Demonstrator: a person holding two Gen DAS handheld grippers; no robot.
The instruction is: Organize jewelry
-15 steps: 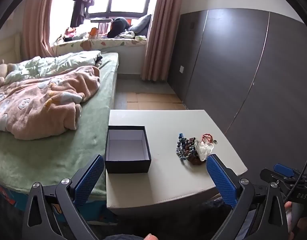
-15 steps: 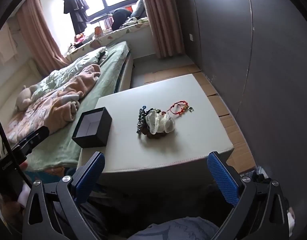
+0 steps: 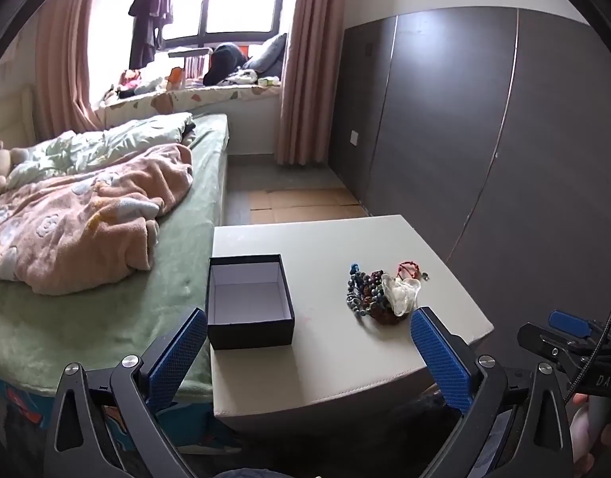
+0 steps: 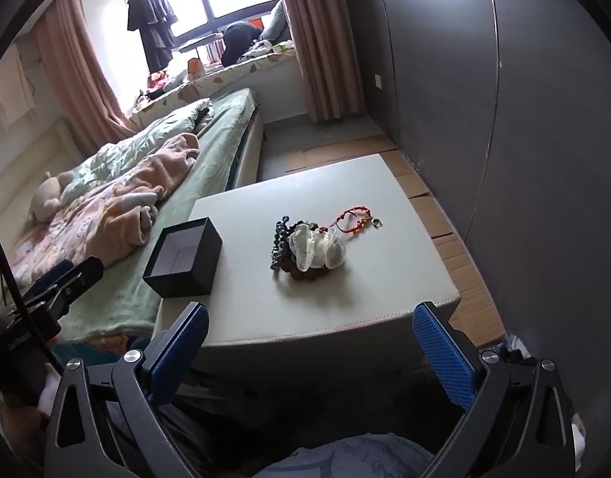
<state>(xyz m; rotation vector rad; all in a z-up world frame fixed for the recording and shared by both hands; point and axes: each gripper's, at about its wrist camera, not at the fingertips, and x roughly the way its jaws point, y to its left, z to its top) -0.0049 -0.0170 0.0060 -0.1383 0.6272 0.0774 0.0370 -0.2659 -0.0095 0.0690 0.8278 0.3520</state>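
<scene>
A pile of jewelry (image 3: 379, 294) lies on the white table (image 3: 313, 354): dark beaded bracelets, a whitish translucent piece and a red cord bracelet (image 3: 408, 269). An open, empty black box (image 3: 247, 300) with a white inside stands to its left. In the right wrist view the pile (image 4: 309, 251), the red bracelet (image 4: 355, 221) and the box (image 4: 184, 257) show on the same table (image 4: 345, 306). My left gripper (image 3: 309, 348) is open and empty, short of the table's near edge. My right gripper (image 4: 311, 342) is open and empty, below the near edge.
A bed (image 3: 106, 279) with a pink blanket (image 3: 78, 223) adjoins the table's left side. A dark wardrobe wall (image 3: 484, 139) runs along the right. Cardboard sheets (image 3: 305, 203) lie on the floor beyond the table. The other gripper's body shows at right (image 3: 572, 346).
Both views have shifted slightly; the table and its objects sit a little differently in the frames. Nothing on the table has moved, and both grippers remain open.
</scene>
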